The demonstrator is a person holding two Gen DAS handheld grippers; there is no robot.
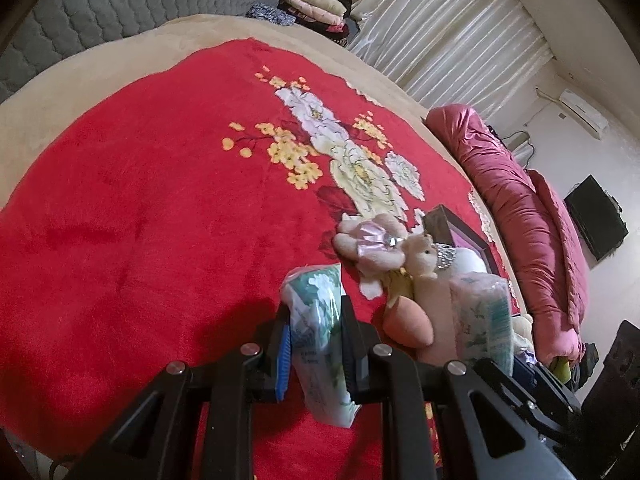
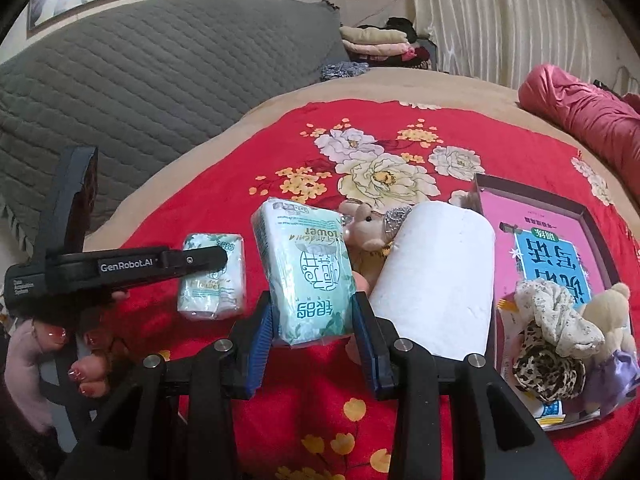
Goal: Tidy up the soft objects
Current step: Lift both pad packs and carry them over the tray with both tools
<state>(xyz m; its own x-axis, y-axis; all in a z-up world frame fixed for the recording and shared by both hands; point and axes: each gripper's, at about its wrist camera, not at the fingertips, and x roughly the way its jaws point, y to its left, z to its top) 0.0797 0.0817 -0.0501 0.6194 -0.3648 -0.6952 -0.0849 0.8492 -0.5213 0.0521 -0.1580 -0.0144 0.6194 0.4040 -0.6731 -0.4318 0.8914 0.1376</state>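
Observation:
My left gripper (image 1: 314, 322) is shut on a small green-white tissue pack (image 1: 318, 320), held above the red blanket; the same pack (image 2: 212, 276) and the left gripper show at the left of the right wrist view. My right gripper (image 2: 314, 316) is shut on a larger tissue pack (image 2: 306, 268), also seen at the right of the left wrist view (image 1: 482, 316). A plush bear with a pink bow (image 1: 380, 248) and an orange soft piece (image 1: 408, 322) lie between the packs. A white paper roll (image 2: 436, 280) stands beside the box.
An open box (image 2: 592, 220) with a pink book, scrunchies (image 2: 548, 364) and a cream plush (image 2: 608, 312) lies at the right. The red floral blanket (image 1: 140, 220) covers the bed. A crimson quilt (image 1: 520, 208) runs along the right edge. Folded clothes (image 2: 376, 42) sit far back.

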